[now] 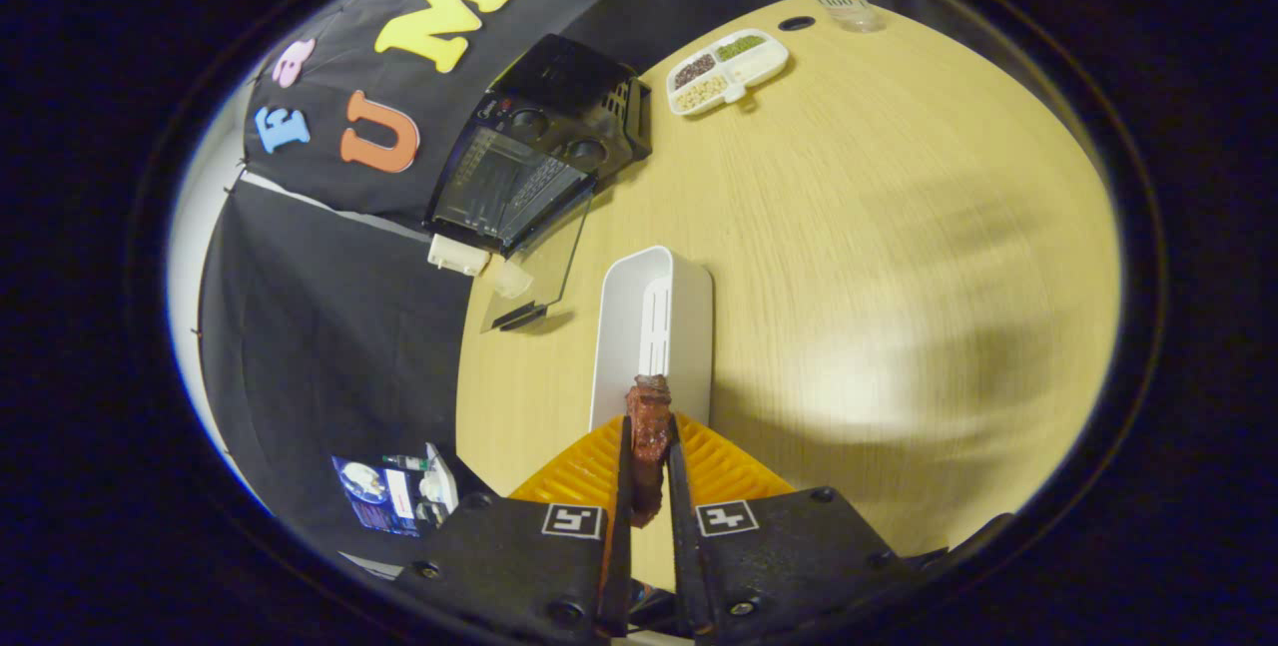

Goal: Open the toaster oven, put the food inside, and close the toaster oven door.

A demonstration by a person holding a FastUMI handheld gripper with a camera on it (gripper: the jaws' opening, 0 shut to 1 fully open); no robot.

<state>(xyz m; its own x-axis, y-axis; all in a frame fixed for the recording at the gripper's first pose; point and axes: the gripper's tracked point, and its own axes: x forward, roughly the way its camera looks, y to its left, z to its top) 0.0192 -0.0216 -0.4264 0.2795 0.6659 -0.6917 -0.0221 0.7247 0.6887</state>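
The gripper (649, 486) has two broad, flat, dark carriage blocks side by side, each fastened with round screw heads at its corners and bearing a small square black-and-white marker near its inner front edge.

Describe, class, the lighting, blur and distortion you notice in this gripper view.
Gripper view: fisheye bends the table edge and tilts the open toaster oven; a bright glare patch sits beside soft shadows on the wood; the food, clamped in the gripper, looks sharp.
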